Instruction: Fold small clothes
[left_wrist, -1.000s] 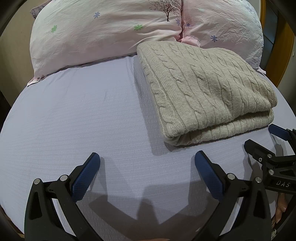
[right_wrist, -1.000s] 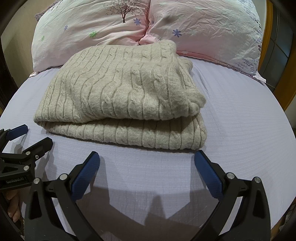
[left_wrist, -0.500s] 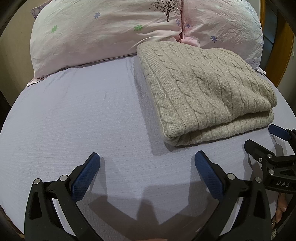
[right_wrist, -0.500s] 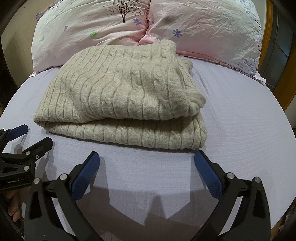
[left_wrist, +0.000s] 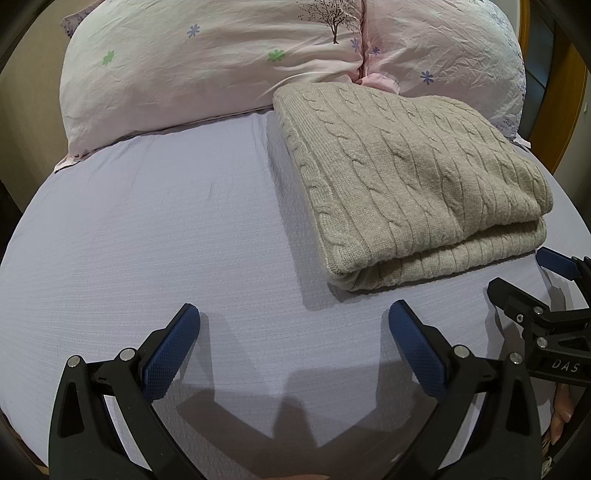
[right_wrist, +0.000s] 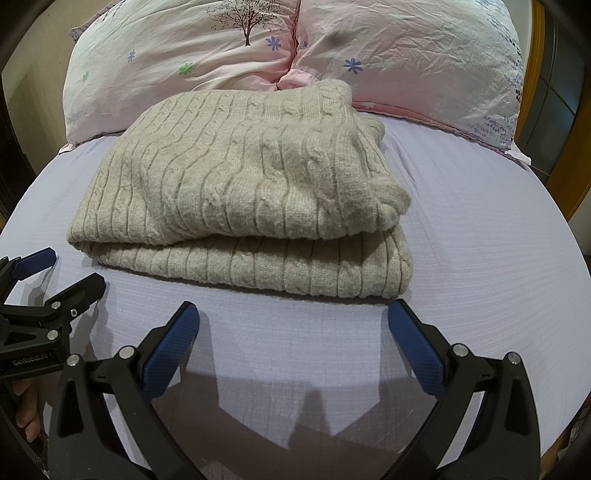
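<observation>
Your left gripper (left_wrist: 293, 325) spread wide, holding nothing, low in frame over lavender sheet (left_wrist: 147, 229). Your right gripper (right_wrist: 293, 325) likewise agape, empty. Folded beige sweater (right_wrist: 243, 192) frame centre, far edge touching pink pillows (right_wrist: 406, 55).

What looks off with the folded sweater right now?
The sweater is folded, but its top layer's right corner bunches and overhangs, not flush with the layer beneath. Otherwise nothing stands out; neither open hand-held gripper touches it.
</observation>
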